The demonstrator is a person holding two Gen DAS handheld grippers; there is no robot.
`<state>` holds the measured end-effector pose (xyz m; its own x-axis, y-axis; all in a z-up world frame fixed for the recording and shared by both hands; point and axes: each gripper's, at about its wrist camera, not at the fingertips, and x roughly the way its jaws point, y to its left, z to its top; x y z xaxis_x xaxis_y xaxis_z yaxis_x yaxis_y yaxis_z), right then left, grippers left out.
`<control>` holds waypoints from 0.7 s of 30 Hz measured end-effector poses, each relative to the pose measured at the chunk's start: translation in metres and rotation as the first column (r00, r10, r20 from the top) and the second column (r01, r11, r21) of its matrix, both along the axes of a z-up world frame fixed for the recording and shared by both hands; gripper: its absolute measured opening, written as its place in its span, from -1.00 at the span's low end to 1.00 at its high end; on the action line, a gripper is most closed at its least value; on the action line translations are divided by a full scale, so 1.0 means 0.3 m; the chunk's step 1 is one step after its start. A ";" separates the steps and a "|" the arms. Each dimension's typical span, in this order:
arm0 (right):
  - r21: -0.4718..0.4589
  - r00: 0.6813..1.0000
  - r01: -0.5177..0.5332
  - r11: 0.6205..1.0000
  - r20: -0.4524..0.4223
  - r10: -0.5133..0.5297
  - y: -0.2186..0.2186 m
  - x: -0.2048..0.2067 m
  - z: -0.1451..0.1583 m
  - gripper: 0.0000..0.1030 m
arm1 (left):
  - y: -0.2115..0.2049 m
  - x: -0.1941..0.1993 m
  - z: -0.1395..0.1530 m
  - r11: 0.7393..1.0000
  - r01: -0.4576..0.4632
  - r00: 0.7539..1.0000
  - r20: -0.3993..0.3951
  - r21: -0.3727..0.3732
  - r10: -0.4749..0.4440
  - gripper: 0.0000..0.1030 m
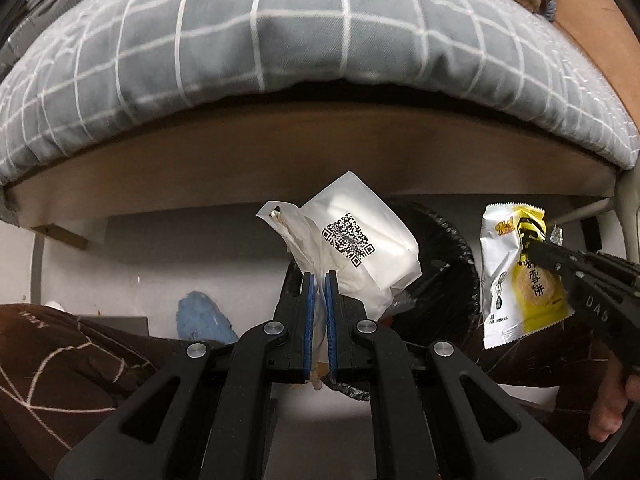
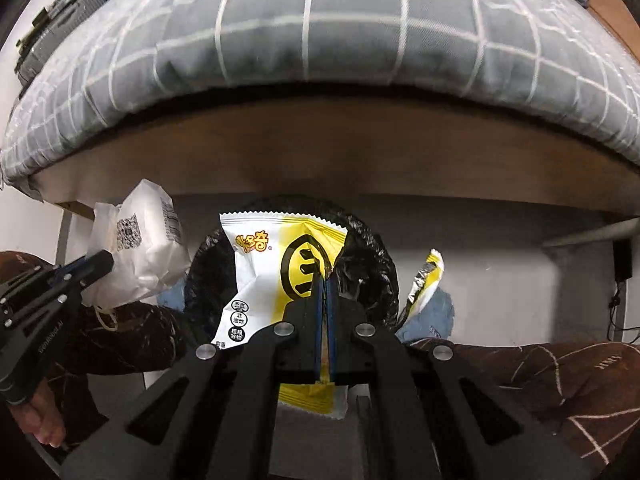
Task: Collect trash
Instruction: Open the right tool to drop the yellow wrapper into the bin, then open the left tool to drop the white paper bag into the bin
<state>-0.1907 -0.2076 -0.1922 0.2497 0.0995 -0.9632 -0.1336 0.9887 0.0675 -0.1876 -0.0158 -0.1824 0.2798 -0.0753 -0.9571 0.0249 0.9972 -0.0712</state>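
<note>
- Left claw has its blue pads pressed tight on the thin clear plastic at the bottom of a crumpled white paper takeaway bag with a black QR code, and the bag stands up above the fingertips!
- Right claw is clamped on a white-and-yellow foil snack wrapper with Chinese print, pinching it at a torn edge.
- Both pieces hang over a round bin lined with a black plastic bag on the pale floor; the wrapper covers most of its mouth in the right wrist view.
- Behind the bin runs a brown wooden bed frame, topped by grey bedding with a white grid.
- A second yellow-and-silver wrapper lies just right of the bin, on a blue crumpled scrap.
- Dark brown patterned trouser legs flank the bin on both sides.
</note>
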 end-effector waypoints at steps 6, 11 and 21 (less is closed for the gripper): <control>-0.018 0.999 -0.011 1.000 -0.039 0.010 0.004 -0.002 -0.063 -0.96 | 0.007 0.005 -0.033 1.000 -0.010 1.000 -0.028 0.008 0.011 -0.91; -0.016 0.997 -0.019 1.000 -0.073 0.017 0.018 0.003 -0.103 -0.90 | 0.007 0.008 -0.043 1.000 -0.020 0.999 -0.039 0.006 0.020 -0.91; -0.026 0.998 0.016 1.000 -0.059 -0.017 -0.006 0.012 -0.090 0.03 | 0.012 0.020 -0.062 1.000 -0.011 0.998 -0.055 -0.004 0.011 -0.91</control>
